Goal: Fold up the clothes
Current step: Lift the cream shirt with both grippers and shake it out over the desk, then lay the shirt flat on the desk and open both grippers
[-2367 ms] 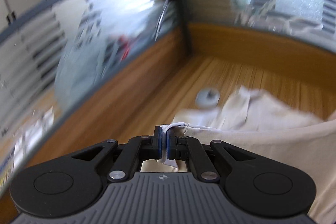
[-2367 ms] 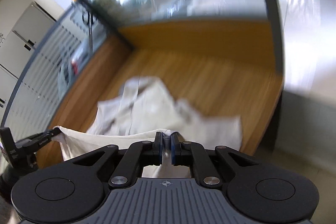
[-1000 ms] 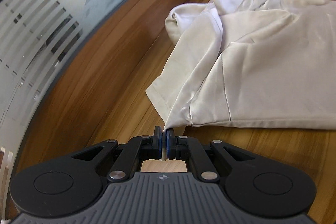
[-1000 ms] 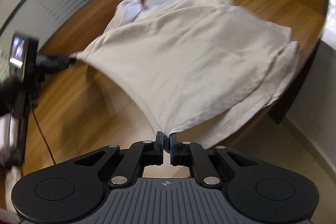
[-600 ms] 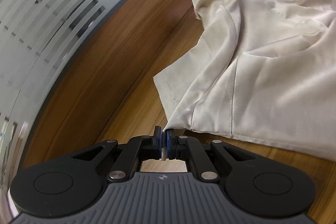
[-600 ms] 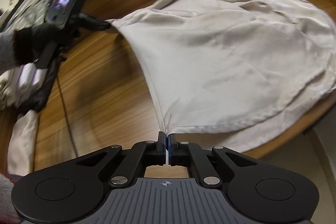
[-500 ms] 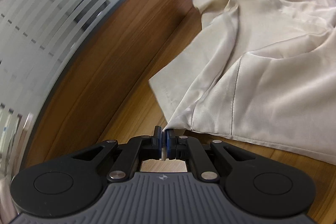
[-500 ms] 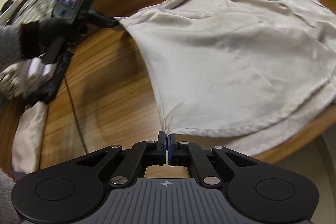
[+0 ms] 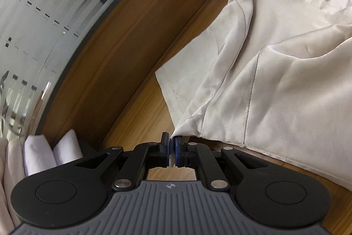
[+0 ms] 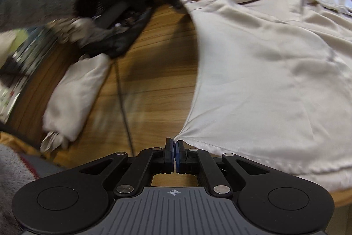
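A satiny cream shirt [image 9: 286, 54] lies spread on the wood-grain table [image 9: 140, 116], its far edge cut off. Both the left gripper [image 9: 171, 140] and right gripper [image 10: 175, 143] pinch hem corners (fingers nearly closed). A folded garment [image 10: 74, 94] blurs nearby.

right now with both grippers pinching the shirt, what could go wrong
1. Each gripper, left and right, holds only a thin hem corner of the shirt; the shiny fabric may slip out.
2. The shirt's far side hangs over the table edge, so it could slide off.
3. The left gripper's cable trails by the fabric and could snag.
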`<state>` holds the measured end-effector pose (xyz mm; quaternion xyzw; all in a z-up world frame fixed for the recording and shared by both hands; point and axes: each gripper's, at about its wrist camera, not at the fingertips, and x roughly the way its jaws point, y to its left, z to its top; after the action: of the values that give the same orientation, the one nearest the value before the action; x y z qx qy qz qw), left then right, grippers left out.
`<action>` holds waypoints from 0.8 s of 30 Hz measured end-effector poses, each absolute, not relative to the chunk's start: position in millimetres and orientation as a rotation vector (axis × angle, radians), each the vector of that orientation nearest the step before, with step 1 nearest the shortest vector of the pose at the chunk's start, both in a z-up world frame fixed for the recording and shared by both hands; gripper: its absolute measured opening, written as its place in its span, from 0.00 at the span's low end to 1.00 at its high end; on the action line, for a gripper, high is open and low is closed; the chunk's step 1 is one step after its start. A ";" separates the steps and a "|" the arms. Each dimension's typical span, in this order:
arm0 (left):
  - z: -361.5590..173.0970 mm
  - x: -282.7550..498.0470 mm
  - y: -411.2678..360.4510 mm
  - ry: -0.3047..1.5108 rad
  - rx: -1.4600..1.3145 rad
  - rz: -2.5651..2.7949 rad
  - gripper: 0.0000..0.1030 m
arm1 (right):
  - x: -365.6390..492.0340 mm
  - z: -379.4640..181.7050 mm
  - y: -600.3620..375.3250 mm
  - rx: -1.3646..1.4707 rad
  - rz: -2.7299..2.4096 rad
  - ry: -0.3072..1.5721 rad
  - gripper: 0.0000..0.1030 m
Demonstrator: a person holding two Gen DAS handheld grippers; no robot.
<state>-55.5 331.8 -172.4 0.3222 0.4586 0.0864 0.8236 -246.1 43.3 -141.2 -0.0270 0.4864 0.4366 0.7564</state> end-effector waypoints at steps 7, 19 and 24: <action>-167.2 -63.3 332.1 0.996 0.614 0.191 0.23 | -253.3 -134.8 46.8 -0.107 1.009 1.090 0.09; -101.4 -150.2 325.2 0.979 0.260 0.203 0.39 | -224.6 -90.1 -33.9 -0.084 0.775 1.005 0.23; -98.2 -190.4 295.0 1.008 0.165 0.210 0.39 | -202.8 -94.2 -83.2 -0.054 0.586 0.997 0.23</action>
<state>-190.4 295.0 -98.2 0.0787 0.4813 0.1001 0.8673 -202.8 -83.2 -94.2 -0.0254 0.4711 0.2767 0.8372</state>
